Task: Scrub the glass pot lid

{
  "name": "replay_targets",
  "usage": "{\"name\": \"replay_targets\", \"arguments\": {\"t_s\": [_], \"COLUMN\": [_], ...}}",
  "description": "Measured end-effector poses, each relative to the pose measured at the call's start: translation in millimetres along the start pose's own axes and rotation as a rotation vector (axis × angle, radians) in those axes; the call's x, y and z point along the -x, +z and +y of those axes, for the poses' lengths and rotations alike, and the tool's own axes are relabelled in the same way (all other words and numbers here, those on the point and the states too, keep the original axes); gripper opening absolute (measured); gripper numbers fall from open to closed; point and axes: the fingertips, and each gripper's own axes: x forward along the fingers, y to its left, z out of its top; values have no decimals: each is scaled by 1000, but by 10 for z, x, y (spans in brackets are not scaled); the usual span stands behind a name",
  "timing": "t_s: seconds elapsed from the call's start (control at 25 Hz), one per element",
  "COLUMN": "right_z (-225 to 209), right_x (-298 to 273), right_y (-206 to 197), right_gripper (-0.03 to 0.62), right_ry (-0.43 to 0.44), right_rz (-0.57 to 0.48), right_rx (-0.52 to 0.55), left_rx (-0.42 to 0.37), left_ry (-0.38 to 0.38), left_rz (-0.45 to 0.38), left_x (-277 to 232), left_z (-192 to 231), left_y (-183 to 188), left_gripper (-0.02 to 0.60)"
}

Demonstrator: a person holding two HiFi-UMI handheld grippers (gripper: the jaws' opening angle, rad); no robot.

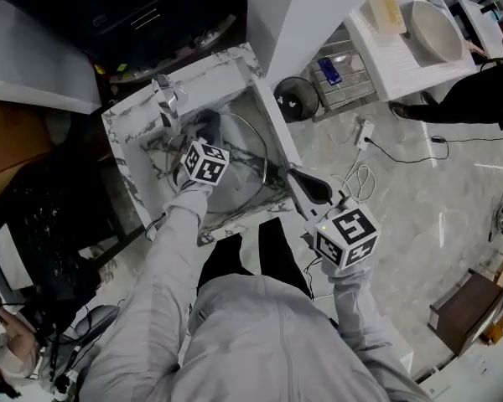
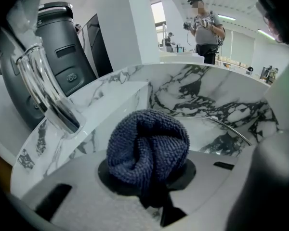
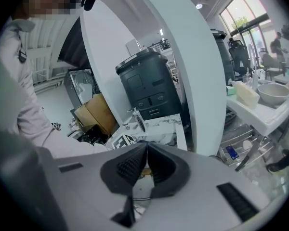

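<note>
The glass pot lid (image 1: 250, 151) stands tilted in the marble sink (image 1: 235, 72); its metal rim (image 2: 232, 130) curves past in the left gripper view. My left gripper (image 1: 204, 131) is down in the sink, shut on a bunched dark blue cloth (image 2: 147, 149) that rests by the lid's left side. My right gripper (image 1: 290, 179) is at the sink's right edge, jaws closed together on the lid's rim. In the right gripper view the right gripper (image 3: 145, 163) shows only a thin sliver between its ribbed pads (image 3: 131, 167).
A chrome faucet (image 1: 166, 99) rises at the sink's back left. A black appliance (image 1: 151, 15) stands behind it. To the right are a white column (image 1: 306, 15), a wire rack (image 1: 345, 74), a counter with a bowl (image 1: 436, 30), and floor cables (image 1: 365, 153). A person (image 2: 205, 29) stands far off.
</note>
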Motion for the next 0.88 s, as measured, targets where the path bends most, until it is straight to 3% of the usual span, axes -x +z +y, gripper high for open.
{"name": "replay_targets", "arguments": {"t_s": [0.6,0.88], "right_z": [-130,-48], "right_x": [151,174], "right_y": [-83,-112], "right_gripper": [31,31], "right_ry": [-87,-89], "right_rz": [-2,-4], "right_rx": [1,-3], "left_rx": [-22,-67], "left_ry": [-210,-389], "left_rz": [-55,-40], "left_x": [-68,22], "left_z": [-824,-1331], "left_y": [271,210], "left_gripper": [86,86]}}
